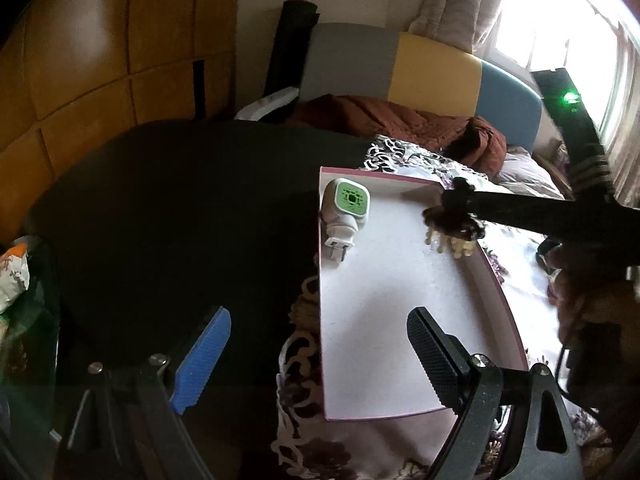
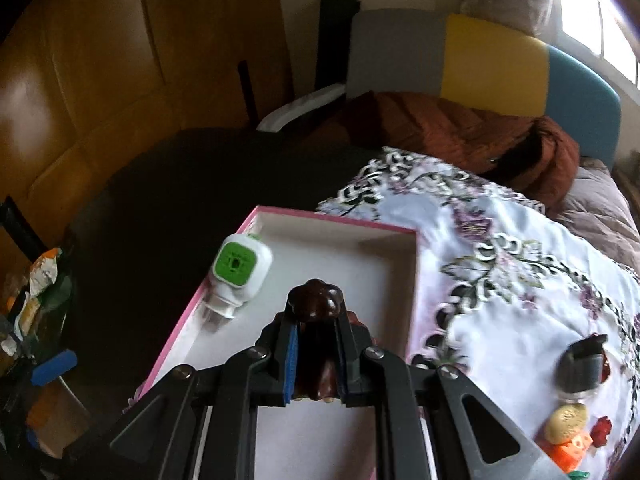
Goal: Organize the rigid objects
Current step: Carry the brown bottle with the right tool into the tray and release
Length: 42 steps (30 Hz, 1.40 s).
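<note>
A pink-rimmed white box (image 1: 400,360) (image 2: 332,216) lies on a flowered cloth. A white and green plug-in device (image 1: 346,208) (image 2: 237,276) lies in its far left corner. My right gripper (image 2: 316,344) is shut on a dark brown hair claw clip (image 2: 316,336) and holds it above the box; from the left wrist view the clip (image 1: 452,230) hangs over the box's right side. My left gripper (image 1: 320,360) is open and empty over the box's near left edge.
Small items lie on the cloth at right: a black piece (image 2: 582,368), a tan round piece (image 2: 566,422), an orange block (image 2: 568,450). A dark round table (image 1: 180,208) is left of the box. A bed with a brown blanket (image 2: 460,132) is behind.
</note>
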Each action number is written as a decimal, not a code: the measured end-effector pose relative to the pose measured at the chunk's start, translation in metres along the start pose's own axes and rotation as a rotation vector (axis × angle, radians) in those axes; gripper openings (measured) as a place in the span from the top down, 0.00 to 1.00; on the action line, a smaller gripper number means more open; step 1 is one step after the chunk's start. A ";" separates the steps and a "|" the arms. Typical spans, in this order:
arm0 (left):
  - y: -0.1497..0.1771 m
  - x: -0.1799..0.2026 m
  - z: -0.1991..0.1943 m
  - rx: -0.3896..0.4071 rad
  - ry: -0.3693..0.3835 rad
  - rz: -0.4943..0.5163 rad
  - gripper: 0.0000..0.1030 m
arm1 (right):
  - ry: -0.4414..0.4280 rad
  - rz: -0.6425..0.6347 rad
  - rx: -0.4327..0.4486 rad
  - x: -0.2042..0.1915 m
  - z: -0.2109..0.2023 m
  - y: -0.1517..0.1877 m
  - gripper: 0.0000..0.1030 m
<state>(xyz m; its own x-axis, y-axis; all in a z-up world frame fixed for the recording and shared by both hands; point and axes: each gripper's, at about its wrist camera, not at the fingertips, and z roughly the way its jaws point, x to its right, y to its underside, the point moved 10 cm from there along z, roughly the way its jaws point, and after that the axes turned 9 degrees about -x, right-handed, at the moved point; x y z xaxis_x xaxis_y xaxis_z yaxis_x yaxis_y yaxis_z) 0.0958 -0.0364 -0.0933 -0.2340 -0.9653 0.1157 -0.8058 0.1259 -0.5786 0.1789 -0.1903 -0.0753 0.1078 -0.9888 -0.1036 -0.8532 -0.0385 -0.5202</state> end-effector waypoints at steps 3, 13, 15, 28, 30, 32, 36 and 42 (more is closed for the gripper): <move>0.000 -0.005 0.001 -0.003 -0.004 -0.009 0.12 | 0.004 -0.004 -0.010 -0.007 0.010 -0.003 0.87; 0.001 -0.014 0.006 -0.011 -0.010 -0.028 0.12 | 0.003 0.015 -0.033 -0.015 0.032 -0.012 0.87; 0.001 -0.018 0.007 -0.014 -0.013 -0.041 0.12 | -0.011 0.005 -0.049 -0.020 0.037 -0.009 0.87; 0.004 -0.034 0.010 -0.020 -0.033 -0.077 0.12 | 0.047 0.004 -0.053 -0.035 0.067 -0.020 0.87; 0.004 -0.034 0.010 -0.018 -0.033 -0.076 0.12 | 0.028 0.001 -0.050 -0.039 0.066 -0.018 0.86; 0.004 -0.034 0.010 -0.019 -0.032 -0.076 0.12 | 0.014 0.011 -0.051 -0.039 0.066 -0.018 0.83; 0.004 -0.034 0.006 -0.011 -0.030 -0.082 0.12 | -0.025 0.037 -0.071 -0.038 0.065 -0.013 0.64; 0.003 -0.032 0.003 -0.007 -0.031 -0.076 0.12 | -0.046 0.056 -0.098 -0.036 0.067 0.002 0.53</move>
<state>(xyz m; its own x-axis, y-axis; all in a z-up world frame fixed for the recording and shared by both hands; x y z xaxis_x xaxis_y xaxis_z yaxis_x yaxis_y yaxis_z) 0.1025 -0.0055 -0.1018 -0.1553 -0.9787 0.1341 -0.8245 0.0536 -0.5633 0.2074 -0.1448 -0.1296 0.0794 -0.9823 -0.1699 -0.9039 0.0009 -0.4277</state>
